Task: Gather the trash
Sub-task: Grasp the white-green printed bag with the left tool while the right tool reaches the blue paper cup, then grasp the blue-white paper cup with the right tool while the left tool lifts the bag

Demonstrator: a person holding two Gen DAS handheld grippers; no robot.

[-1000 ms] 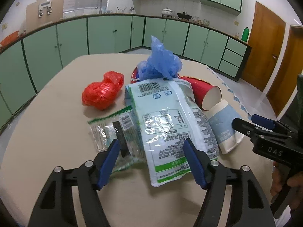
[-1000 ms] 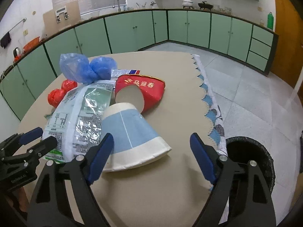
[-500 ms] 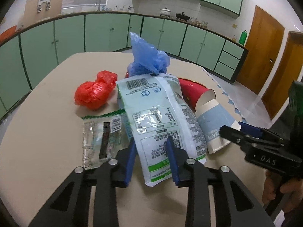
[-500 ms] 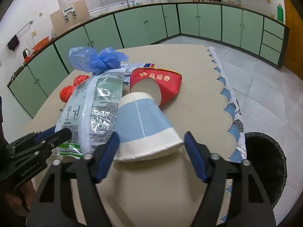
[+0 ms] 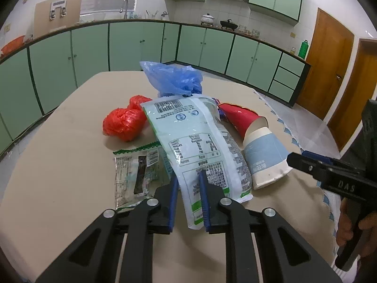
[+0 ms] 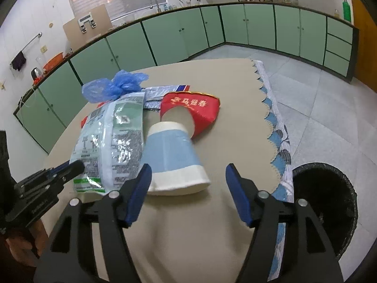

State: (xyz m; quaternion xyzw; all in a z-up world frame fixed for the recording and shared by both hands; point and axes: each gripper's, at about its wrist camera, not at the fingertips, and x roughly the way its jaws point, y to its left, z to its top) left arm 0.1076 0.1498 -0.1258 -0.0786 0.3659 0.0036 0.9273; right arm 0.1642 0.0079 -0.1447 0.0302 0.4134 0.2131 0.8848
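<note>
A large pale green food pouch is lying flat on the bench, its long axis running away from the left gripper toward the far side, barcode end farthest and green-striped end nearest. The left gripper's jaws have just been closing and are now pinching the near end of the pouch, with the blue pads pressing on both sides of it.

Just right of the pouch, a blue and white paper cup is lying on its side, its wide white mouth facing the right gripper and its narrow base pointing away, tucked into the open mouth of a red paper cup lying behind it. The right gripper's jaws are standing wide, having just been narrowing and then widening a little; the left pad is lying close against the cup's rim, the right pad well apart from it, so nothing is being gripped.

A blue plastic bag is sitting bunched at the pouch's far end, a red plastic bag is resting to the pouch's left, and a small clear wrapper is lying partly under its near left edge. A black-lined trash bin is standing on the floor beside the bench's scalloped edge.
</note>
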